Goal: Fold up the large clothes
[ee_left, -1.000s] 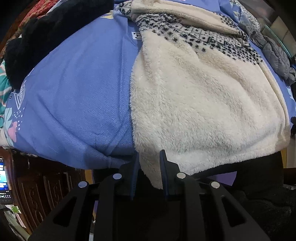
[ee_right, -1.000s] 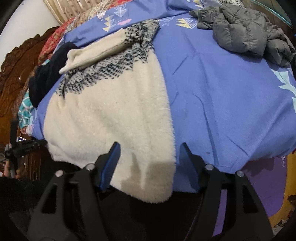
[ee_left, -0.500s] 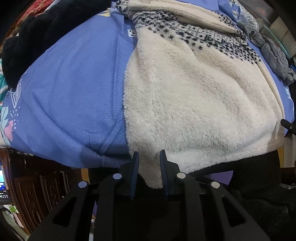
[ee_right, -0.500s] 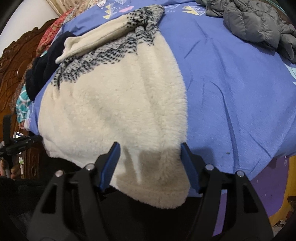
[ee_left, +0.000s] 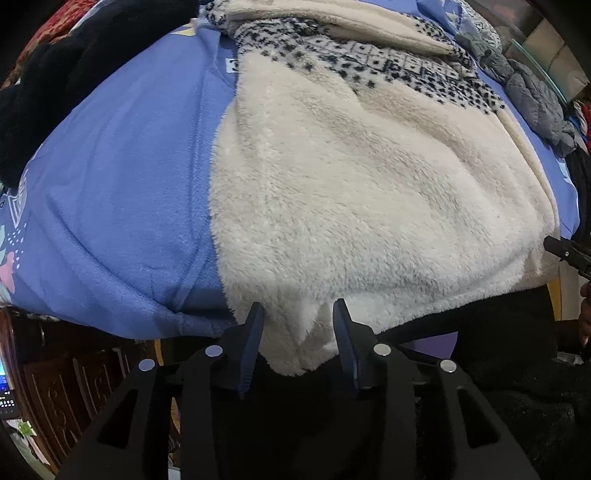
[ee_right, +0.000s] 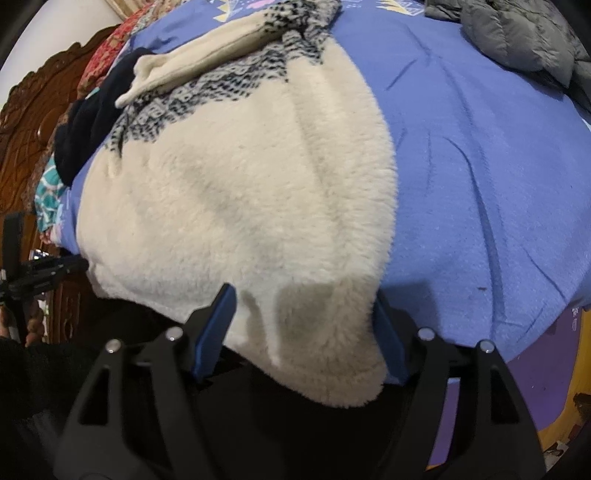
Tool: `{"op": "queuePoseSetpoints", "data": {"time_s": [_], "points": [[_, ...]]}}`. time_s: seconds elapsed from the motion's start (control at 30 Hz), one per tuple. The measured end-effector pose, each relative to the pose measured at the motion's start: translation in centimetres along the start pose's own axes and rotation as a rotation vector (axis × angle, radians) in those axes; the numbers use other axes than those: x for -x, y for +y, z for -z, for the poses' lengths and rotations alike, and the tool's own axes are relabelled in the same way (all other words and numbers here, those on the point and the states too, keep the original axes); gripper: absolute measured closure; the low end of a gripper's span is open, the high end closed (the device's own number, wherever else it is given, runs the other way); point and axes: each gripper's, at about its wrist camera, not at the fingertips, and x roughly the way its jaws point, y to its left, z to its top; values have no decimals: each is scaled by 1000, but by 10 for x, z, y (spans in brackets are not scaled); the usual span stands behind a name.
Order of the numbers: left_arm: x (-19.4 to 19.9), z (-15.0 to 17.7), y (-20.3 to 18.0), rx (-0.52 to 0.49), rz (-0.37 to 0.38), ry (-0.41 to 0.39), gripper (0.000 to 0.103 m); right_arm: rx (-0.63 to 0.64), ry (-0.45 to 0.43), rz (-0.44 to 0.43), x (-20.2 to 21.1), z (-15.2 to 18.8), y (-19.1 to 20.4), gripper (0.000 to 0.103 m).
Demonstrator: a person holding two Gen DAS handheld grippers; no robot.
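The cream fleece sweater [ee_left: 369,192] lies over the bed's [ee_right: 480,177] near edge. Both the left gripper [ee_left: 298,328] and right gripper [ee_right: 304,321] gape around its overhanging hem corners, unclamped.

fleece [ee_left: 362,206] on bedspread [ee_left: 122,206], jacket [ee_right: 524,33] behind

fluffy fleece sweater [ee_left: 369,206]; soft matt blue blanket [ee_left: 122,206].
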Motion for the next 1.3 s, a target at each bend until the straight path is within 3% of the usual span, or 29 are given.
{"op": "queuePoseSetpoints", "data": {"time_s": [0.27, 0.43, 0.67, 0.9, 1.3], "points": [[-10, 5, 4, 11, 9, 21, 38, -64, 14, -18, -8, -2, -11, 33], [-18, 4, 1, 6, -24, 34, 37, -87, 16, -15, -14, -2, -13, 33], [-36, 1, 4, 37, -29, 69, 36, -107, 9, -19, -21, -3, -12, 21], [-47, 4, 2, 34, -44, 90, 35, -69, -6, 35, -33, 0, 4, 7], [-55, 3, -2, 31, -46, 106, 33, -159, -1, -25, -37, -2, -8, 5]]}}
